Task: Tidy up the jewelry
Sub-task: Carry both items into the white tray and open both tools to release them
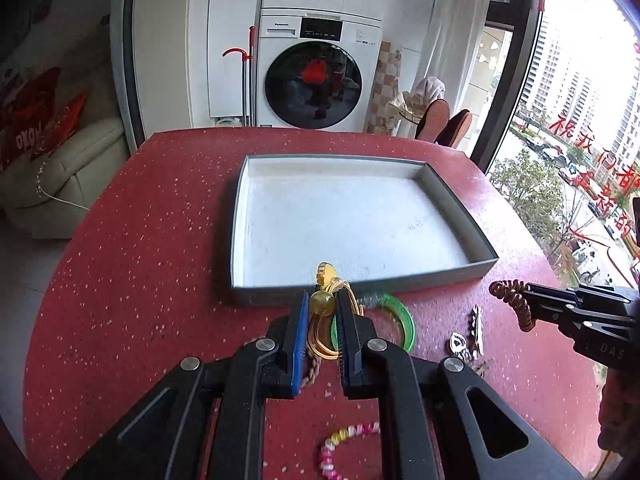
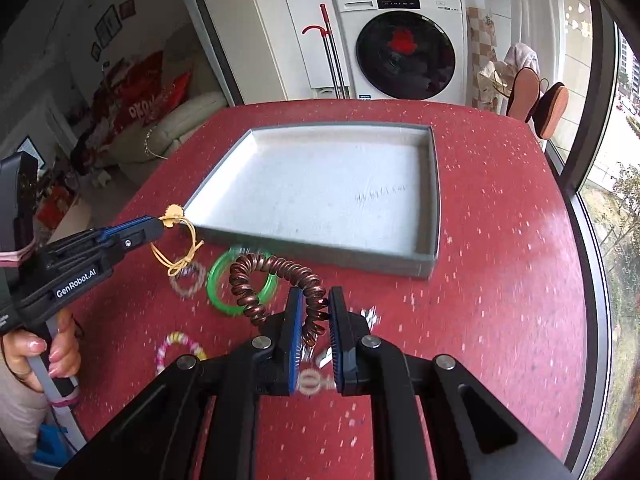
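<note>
A grey tray [image 1: 452, 196] [image 2: 434, 200] with a white floor lies on the red speckled table, with nothing in it. My left gripper [image 1: 322, 300] [image 2: 160, 227] is shut on a yellow cord bracelet with amber beads [image 1: 325, 303] [image 2: 188, 240], held above the table just short of the tray's near rim. My right gripper [image 2: 313, 304] [image 1: 522, 296] is shut on a brown spiral hair tie [image 2: 276, 276] [image 1: 514, 304], raised near the tray's front. On the table lie a green bangle [image 1: 402, 316] [image 2: 218, 284], a pink and yellow bead bracelet [image 1: 340, 440] [image 2: 180, 342] and silver clips [image 1: 468, 338].
A pale beaded ring [image 2: 188, 278] lies left of the green bangle. A person's hand [image 2: 44, 354] holds the left gripper's handle. Beyond the table stand a washing machine [image 1: 316, 68], a pale sofa [image 1: 60, 176] and a window [image 1: 580, 160] on the right.
</note>
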Motion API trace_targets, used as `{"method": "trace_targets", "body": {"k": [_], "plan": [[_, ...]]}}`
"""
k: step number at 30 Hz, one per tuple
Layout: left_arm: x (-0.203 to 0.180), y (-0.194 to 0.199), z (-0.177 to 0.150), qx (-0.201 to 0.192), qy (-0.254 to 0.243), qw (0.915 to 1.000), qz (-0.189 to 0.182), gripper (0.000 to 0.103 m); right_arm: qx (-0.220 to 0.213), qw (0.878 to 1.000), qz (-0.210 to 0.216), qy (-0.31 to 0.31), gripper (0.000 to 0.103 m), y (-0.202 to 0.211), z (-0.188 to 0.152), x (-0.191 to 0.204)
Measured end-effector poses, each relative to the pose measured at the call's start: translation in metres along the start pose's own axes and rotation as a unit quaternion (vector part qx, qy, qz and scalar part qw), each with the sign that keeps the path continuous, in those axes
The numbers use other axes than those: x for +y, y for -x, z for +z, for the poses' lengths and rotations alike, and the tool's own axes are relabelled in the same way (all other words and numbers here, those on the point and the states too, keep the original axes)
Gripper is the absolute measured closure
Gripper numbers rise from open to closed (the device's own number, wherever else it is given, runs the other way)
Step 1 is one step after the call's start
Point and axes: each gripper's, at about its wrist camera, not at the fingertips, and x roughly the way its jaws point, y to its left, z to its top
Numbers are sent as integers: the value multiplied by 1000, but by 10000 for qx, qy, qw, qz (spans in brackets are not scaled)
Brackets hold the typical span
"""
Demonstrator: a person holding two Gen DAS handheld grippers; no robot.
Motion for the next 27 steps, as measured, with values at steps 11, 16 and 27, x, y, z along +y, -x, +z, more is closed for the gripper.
{"method": "trace_targets", "body": {"k": [11,16,27], "plan": [[-10,-68,65,48,155,9999,27,72,226,9992,-128,-297,89,-68,69,-34],[-10,-109,81,200,179,9995,164,72,311,9981,-279,-461,89,-99,81,-50],[-6,-175,78,645,-103,9937,914,72,514,9959,-564,-477,89,-141,95,-62]]}}
